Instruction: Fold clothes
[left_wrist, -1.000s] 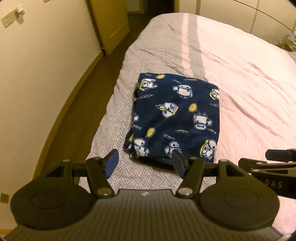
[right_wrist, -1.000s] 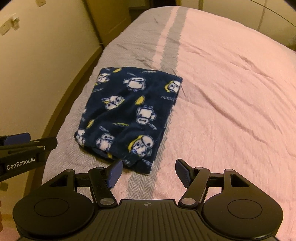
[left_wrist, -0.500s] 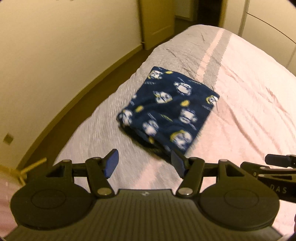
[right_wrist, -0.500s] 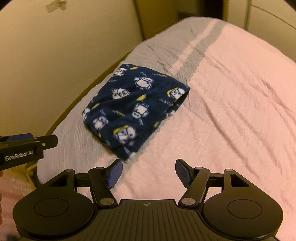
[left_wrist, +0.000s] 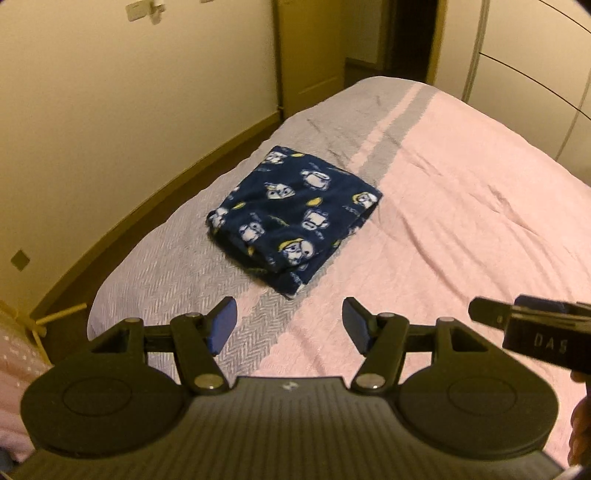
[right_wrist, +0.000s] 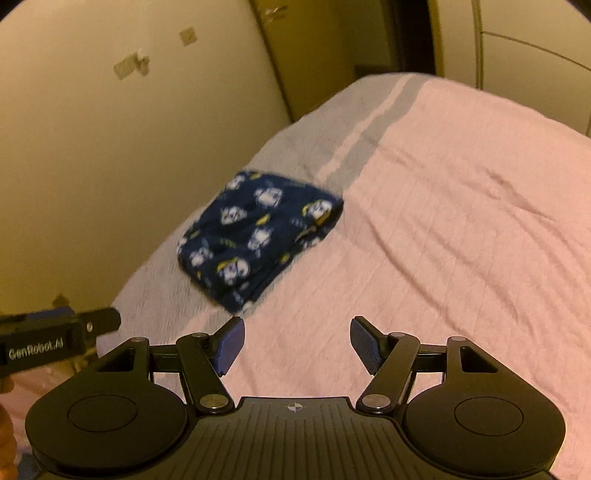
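Note:
A folded navy fleece garment (left_wrist: 295, 218) with white cartoon figures lies flat on the pink and grey bedspread (left_wrist: 461, 221); it also shows, blurred, in the right wrist view (right_wrist: 258, 232). My left gripper (left_wrist: 289, 325) is open and empty, held above the bed well short of the garment. My right gripper (right_wrist: 295, 345) is open and empty, also short of the garment. Each gripper shows at the edge of the other's view: the right one (left_wrist: 532, 328), the left one (right_wrist: 55, 336).
A cream wall (left_wrist: 110, 110) and a strip of dark floor (left_wrist: 147, 199) run along the bed's left side. A door (left_wrist: 310, 48) stands beyond the bed's far end. Wardrobe doors (left_wrist: 535, 74) are at the back right. Pink fabric (left_wrist: 14, 362) lies at lower left.
Both grippers have pulled back and swung away from the garment, which now looks smaller and farther off. The garment has stayed folded on the bed. Both stay open.

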